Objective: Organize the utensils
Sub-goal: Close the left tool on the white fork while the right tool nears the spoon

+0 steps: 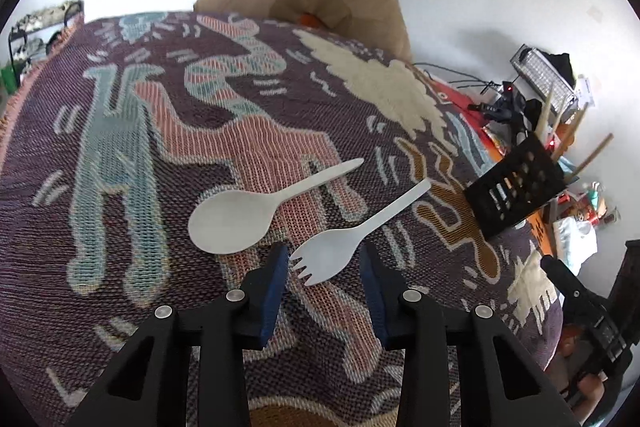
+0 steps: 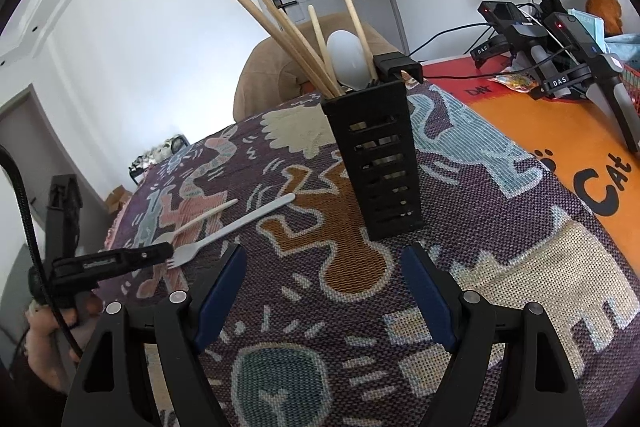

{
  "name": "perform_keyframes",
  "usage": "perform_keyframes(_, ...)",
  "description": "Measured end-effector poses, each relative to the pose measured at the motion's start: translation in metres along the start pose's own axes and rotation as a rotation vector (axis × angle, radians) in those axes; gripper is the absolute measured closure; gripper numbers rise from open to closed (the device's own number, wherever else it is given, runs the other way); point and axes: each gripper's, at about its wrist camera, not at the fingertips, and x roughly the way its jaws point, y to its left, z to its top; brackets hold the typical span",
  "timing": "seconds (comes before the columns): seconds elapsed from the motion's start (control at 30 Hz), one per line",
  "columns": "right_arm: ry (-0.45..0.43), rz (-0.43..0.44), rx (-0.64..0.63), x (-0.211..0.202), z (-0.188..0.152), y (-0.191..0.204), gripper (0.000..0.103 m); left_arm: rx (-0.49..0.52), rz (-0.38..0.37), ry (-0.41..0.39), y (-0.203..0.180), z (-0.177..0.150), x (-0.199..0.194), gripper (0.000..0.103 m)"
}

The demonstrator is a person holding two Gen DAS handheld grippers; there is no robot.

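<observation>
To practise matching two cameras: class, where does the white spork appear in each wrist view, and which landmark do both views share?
Left wrist view: white spork lies low and central, its tines between the left hand-held gripper's open pads.
Right wrist view: same spork, left of centre.
Shared landmark: the black utensil holder.

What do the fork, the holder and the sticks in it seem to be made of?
Fork: probably plastic, pale, matte, thin and flat. Holder: likely moulded black plastic, slotted walls. Sticks: perhaps wood or bamboo, light tan, dull.
</observation>
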Motion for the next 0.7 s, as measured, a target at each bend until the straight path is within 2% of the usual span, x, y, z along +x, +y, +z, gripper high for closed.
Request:
perform_keyframes(0.07, -0.001, -0.006, -0.001, -0.001, 0.0, -0.001, 0.023, -0.002, 0.026, 0.009, 0.002, 0.002, 0.007, 0.065)
perform_keyframes(0.2, -0.002, -0.005, 0.012, -0.001, 0.0, -0.005, 0.023, -0.016, 0.018, 0.018, 0.002, 0.003, 0.013, 0.067)
perform_keyframes(0.33, 0.001, 0.0, 0.011, 0.0, -0.001, -0.004, 0.023, -0.012, -0.052, 0.032, -0.005, 0.001, 0.009, 0.078)
perform_keyframes(0.4, 0.0, 0.0, 0.004, -0.002, -0.002, -0.002, 0.023, 0.002, -0.067, 0.038, -0.01, -0.001, 0.008, 0.077)
perform_keyframes(0.7, -0.008, -0.008, 0.014, -0.007, -0.002, -0.008, 0.023, -0.003, -0.034, 0.049, -0.01, -0.007, 0.018, 0.077)
